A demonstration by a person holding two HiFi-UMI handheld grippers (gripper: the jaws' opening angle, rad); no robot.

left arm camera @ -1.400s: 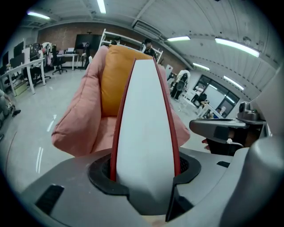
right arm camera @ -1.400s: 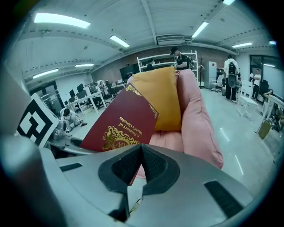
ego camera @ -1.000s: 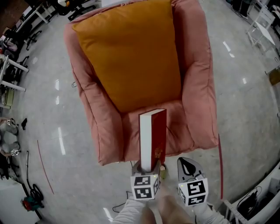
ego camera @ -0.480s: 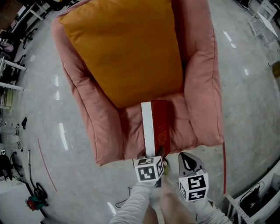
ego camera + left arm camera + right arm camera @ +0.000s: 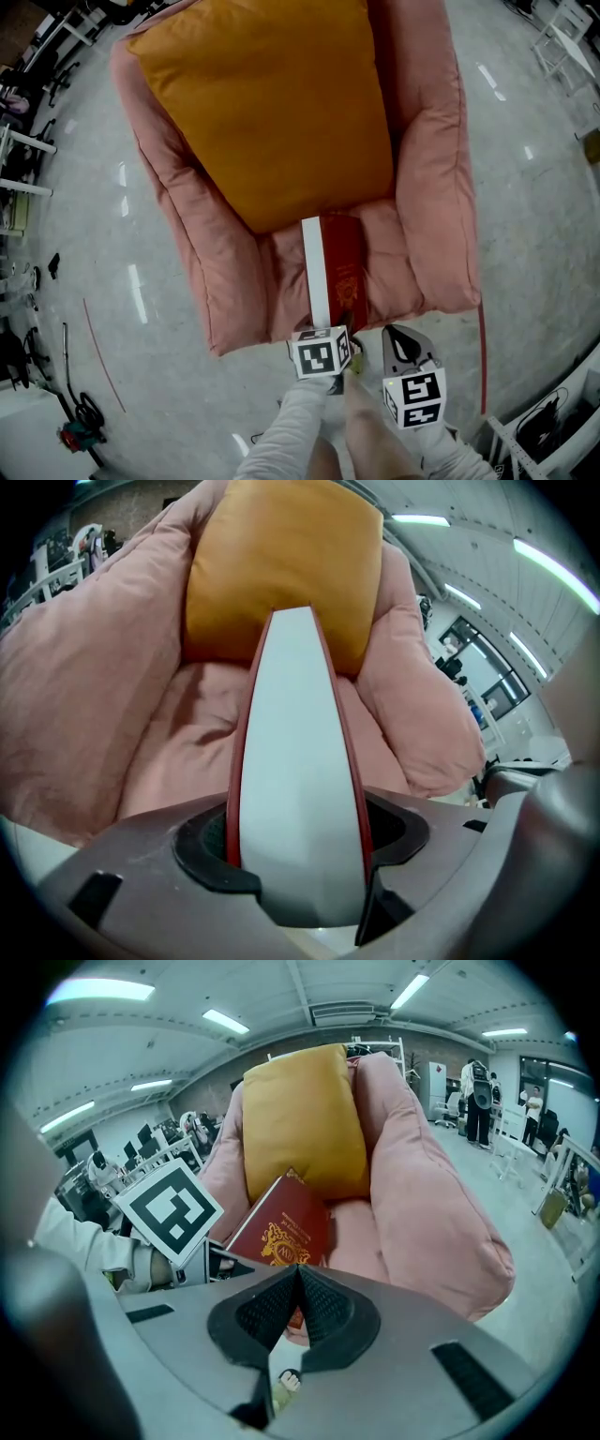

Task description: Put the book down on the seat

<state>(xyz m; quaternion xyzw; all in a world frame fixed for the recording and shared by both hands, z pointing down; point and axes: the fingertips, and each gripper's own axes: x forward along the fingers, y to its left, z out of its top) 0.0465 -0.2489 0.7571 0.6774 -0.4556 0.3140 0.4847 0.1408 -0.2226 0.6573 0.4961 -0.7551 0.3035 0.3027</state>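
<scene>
A red book [image 5: 343,267] with white page edges stands on its edge on the pink seat [image 5: 389,253] of an armchair [image 5: 433,178]. Its far end reaches the orange cushion [image 5: 272,103]. My left gripper [image 5: 330,330] grips the book's near end at the seat's front edge. In the left gripper view the book [image 5: 300,761] fills the gap between the pads of the left gripper [image 5: 300,874], and the jaws are opening. My right gripper [image 5: 405,351] hovers beside it on the right, shut and empty. In the right gripper view the book's cover [image 5: 281,1222] shows beyond the right gripper [image 5: 298,1283].
The armchair stands on a glossy grey floor [image 5: 525,244]. Desks and chairs [image 5: 23,103] line the far left, and white furniture [image 5: 562,47] is at the upper right. People [image 5: 478,1091] stand far off in the right gripper view.
The book has gone down and forward from in front of the seat to rest on it, and it now leans slightly right. My right gripper stayed beside it.
</scene>
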